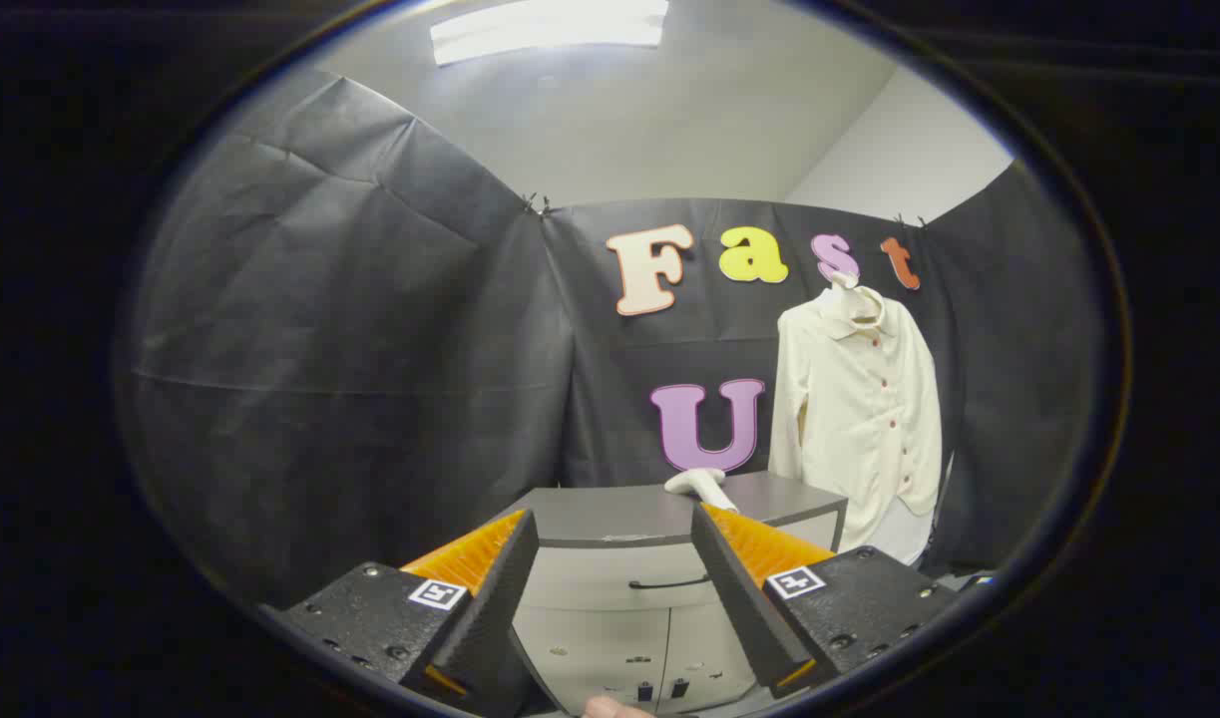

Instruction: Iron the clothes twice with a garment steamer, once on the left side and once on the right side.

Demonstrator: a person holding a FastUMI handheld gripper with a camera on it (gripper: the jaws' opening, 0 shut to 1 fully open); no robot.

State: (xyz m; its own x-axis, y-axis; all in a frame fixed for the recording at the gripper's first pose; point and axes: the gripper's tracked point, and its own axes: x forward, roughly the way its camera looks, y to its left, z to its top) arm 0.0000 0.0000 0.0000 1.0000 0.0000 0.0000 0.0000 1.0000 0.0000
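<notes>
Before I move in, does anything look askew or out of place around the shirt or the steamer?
Nothing stands out. The cream shirt hangs buttoned against the booth wall, beside the cabinet. The white steamer lies on the cabinet top, beyond the fingers. The claw is open, holding nothing.

Beyond my fingers I record a cabinet with a dark grey top and pale front. It carries a dark drawer handle and two lower doors, each with a small dark fitting near its lower edge. Black cloth walls the booth behind and to both sides. Overhead I note a pale ceiling with one lit light panel.
</notes>
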